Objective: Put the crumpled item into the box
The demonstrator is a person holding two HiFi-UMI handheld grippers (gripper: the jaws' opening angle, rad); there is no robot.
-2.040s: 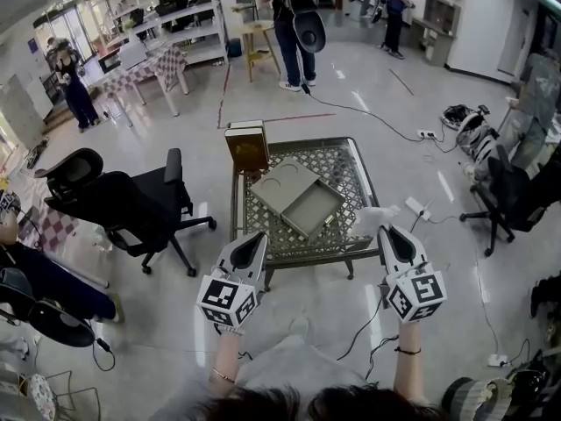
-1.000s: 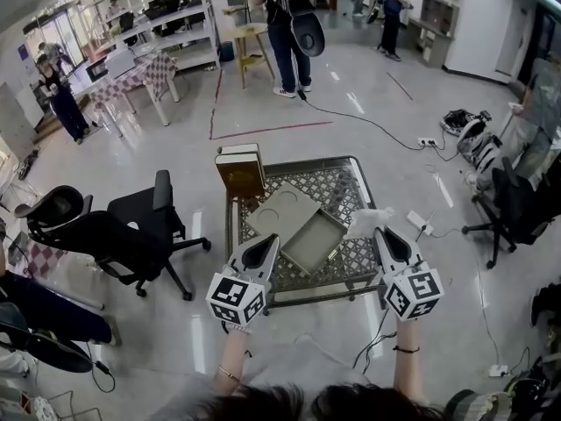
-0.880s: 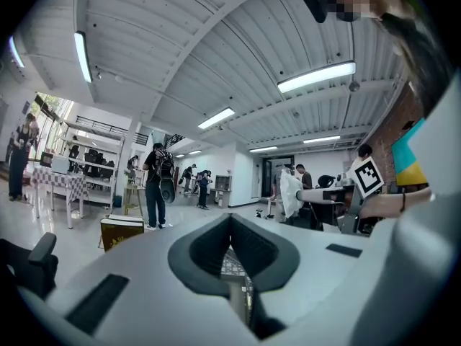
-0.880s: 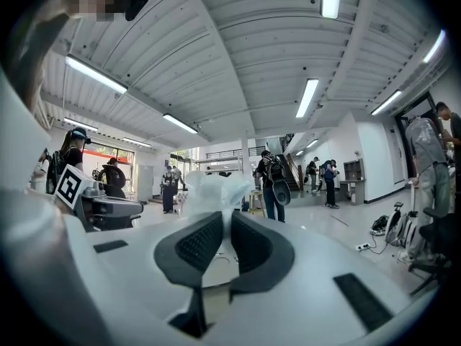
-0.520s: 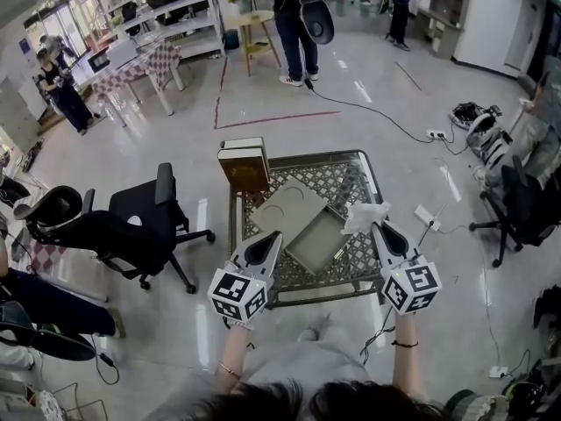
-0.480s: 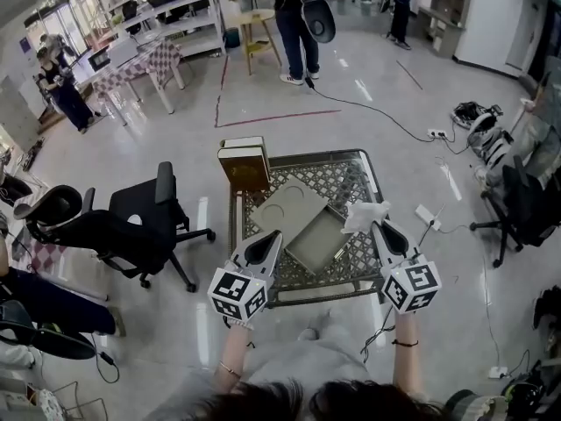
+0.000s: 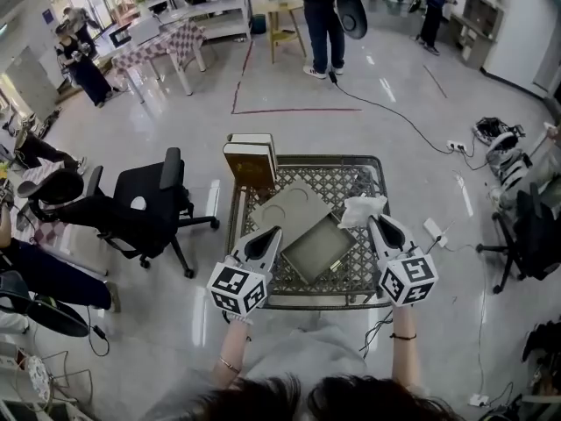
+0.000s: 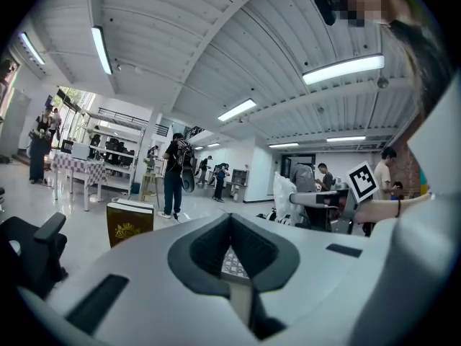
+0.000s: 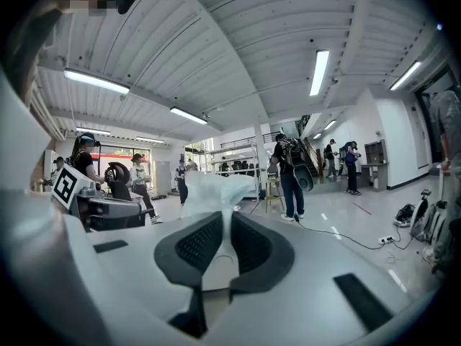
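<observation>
Nearest, at the bottom of the head view, two bare forearms reach out, each holding a gripper with a marker cube on top. The left gripper [image 7: 269, 232] sits lower left of centre over the near edge of the table [image 7: 308, 303]. In its own view its tips [image 8: 230, 218] meet and nothing is between them, only a sliver of the lattice top showing behind the pads. The right gripper [image 7: 374, 221] is level with it at centre right. Its own view shows the pads closed on the crumpled item [image 9: 209, 192], a white, papery bundle that sticks up out of the tips [image 9: 226, 220]. From above, that bundle [image 7: 361, 209] hangs off the gripper's tip over the right part of the table, just to the upper right of the box [image 7: 317, 248] and not in it. The box is a shallow grey tray lying open and skewed in the middle of the lattice top, and its flat lid [image 7: 288, 207] lies against its upper left side. At the table's far left corner a brown book-like case [image 7: 251, 160] stands upright. Left of the table is a black office chair [image 7: 140, 202]. Farther off, at the top of the frame, a cable [image 7: 399, 114] runs across the shiny floor towards a standing person [image 7: 323, 14], and a checked table [image 7: 166, 42] stands in front of shelving at upper left.
</observation>
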